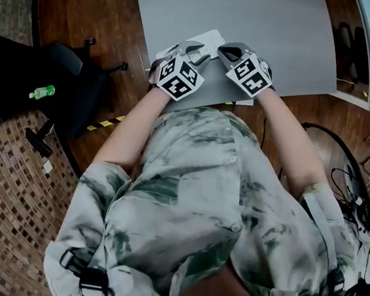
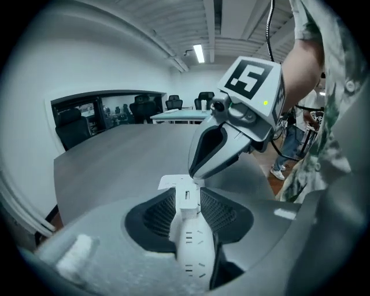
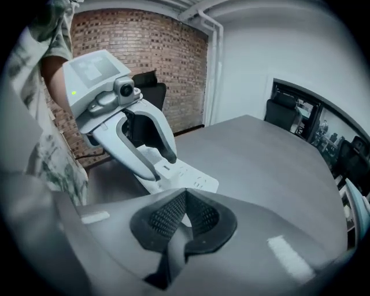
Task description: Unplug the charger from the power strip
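The white power strip is lying at the near edge of the grey table. The left tool is standing open astride it, with what appears to be the white charger sitting between its pads. The right tool is hovering just beyond, jaws together and empty. A black chair carrying a green bottle is standing to the left.

Dim, cool light overall; a ceiling lamp glares in the left gripper view. Both gripper views bulge fisheye-style with black corners, and the near fingers look soft.
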Available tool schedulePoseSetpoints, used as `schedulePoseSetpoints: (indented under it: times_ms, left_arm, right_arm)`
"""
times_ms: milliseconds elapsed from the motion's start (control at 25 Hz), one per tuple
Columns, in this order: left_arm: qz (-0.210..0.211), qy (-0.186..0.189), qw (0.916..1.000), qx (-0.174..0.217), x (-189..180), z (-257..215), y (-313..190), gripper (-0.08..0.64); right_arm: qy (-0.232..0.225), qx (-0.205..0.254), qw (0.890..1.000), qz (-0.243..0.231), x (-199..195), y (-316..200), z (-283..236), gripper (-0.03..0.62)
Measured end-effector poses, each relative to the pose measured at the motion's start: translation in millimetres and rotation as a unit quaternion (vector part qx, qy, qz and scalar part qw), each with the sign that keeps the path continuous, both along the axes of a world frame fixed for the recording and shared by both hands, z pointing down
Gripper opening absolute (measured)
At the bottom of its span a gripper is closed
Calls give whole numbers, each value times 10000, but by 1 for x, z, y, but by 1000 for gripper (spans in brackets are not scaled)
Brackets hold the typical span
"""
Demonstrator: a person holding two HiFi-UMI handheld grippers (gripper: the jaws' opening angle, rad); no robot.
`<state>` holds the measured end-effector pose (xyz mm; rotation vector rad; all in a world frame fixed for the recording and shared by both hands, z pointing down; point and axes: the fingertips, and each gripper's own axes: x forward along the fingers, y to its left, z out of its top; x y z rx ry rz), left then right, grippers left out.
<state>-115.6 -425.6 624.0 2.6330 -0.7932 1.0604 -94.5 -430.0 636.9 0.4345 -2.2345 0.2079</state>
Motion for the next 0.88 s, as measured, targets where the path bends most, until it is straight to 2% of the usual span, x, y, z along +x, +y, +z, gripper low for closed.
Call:
schedulePoseSetpoints:
  times_ms: [200,360,560,880]
  left_arm:
    - [239,-210,9992,-248,12,23,-1,119]
    - [230,-56,9991,-365,15,24,1,104]
    - [201,-34,9990,-397,13,23,2,101]
    - [229,-170,9990,-347,10,25,6,97]
  right_arm:
    - [399,-149,9987,-269,-5,1,22,6]
    - [662,-337,9968,-309,-4,1,28,3]
    - [1089,-314,9918,-583,-7,6,30,-3]
    - [1333,-437,9880,-650,-10,11,35,-3]
